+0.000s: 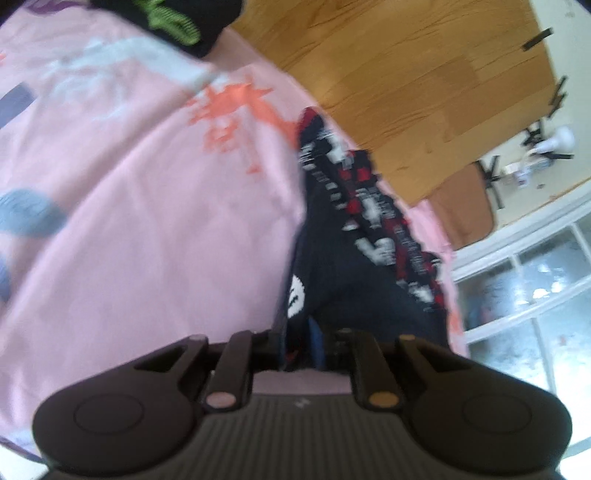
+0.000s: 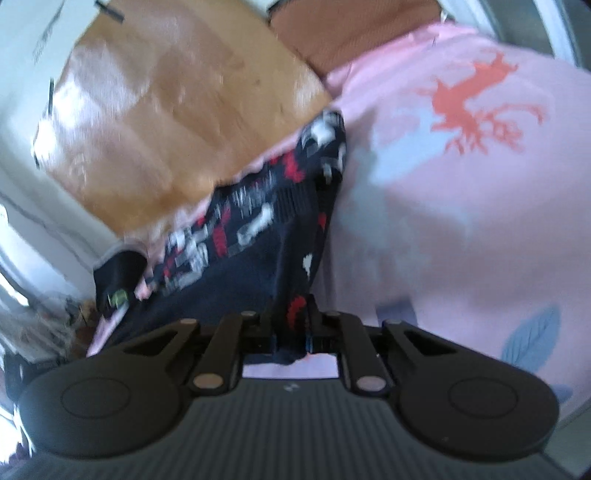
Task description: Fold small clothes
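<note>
A small dark navy garment (image 1: 343, 236) with red, white and grey patterns hangs stretched between my two grippers above a pink bedsheet (image 1: 147, 221). My left gripper (image 1: 301, 347) is shut on one end of it. My right gripper (image 2: 291, 332) is shut on the other end of the same garment (image 2: 266, 229). The cloth runs away from each gripper along the edge of the pink sheet (image 2: 461, 221). Both views are blurred.
A black garment with green print (image 1: 173, 22) lies at the far end of the sheet. The bed edge drops to a wooden floor (image 1: 406, 81), also in the right wrist view (image 2: 166, 110). A brown mat (image 1: 461, 206) and a window (image 1: 535, 295) are beyond.
</note>
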`<state>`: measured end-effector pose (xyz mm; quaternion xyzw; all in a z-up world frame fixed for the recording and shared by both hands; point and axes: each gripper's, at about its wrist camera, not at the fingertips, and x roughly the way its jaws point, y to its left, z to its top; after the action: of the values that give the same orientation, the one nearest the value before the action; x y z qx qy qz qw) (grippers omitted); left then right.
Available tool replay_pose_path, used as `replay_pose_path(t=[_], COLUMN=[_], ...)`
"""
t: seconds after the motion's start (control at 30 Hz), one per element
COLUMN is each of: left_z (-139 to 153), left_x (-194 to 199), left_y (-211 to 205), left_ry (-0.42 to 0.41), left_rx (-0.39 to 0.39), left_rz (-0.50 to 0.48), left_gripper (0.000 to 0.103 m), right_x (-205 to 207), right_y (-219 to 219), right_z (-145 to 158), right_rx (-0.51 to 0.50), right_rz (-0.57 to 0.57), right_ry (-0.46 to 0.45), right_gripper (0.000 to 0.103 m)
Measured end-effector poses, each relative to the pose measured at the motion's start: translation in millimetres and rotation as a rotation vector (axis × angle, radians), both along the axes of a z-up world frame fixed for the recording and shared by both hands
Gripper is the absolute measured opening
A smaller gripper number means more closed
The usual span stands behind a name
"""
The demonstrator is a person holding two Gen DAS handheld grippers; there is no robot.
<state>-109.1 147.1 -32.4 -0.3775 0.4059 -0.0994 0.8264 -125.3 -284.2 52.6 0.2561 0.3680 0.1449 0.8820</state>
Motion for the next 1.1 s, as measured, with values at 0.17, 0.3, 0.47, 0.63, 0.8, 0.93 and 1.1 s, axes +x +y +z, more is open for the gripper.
replay_pose_path(t=[0.17,0.3,0.47,0.63,0.8,0.93,1.1], left_z=[5.7,18.5,17.2,6.4,5.5,15.3,42.1], left_x=[-10.8,-16.2,-8.0,-3.5,-7.1,-0.3,37.3], left_y=[18.2,35.5,34.5,24.5,29.5,31.2,23.9], left_ry=[-0.063,-0.137,-0.143,-0.124,-0.141,-0.16,-0.198], left_rx=[0.017,0.049,0.052,0.088,0.119,0.166,0.253], left_rz=[0.045,0.113,0.115,0.09,0.098,0.096,0.046], left_gripper=[0.038,0.044,0.044,0.044,0.043,0.044,0.045], right_x=[9.2,10.8,30.1,43.4,56.1,69.2,79.1], right_y=[-13.0,-18.7,17.0,65.1,93.2,99.3,78.2], right_z=[10.2,27.3,36.4,28.7,17.9,4.8,28.8], right_rx=[-0.084,-0.125,-0.137,-0.163,-0.155,-0.166,-0.152], right_rz=[-0.109,-0.171,-0.062,0.082,0.166,0.201,0.144], right_ry=[-0.045,-0.138,-0.224,-0.247,-0.214,-0.124,-0.192], right_gripper=[0.039,0.043,0.043,0.043,0.043,0.042,0.042])
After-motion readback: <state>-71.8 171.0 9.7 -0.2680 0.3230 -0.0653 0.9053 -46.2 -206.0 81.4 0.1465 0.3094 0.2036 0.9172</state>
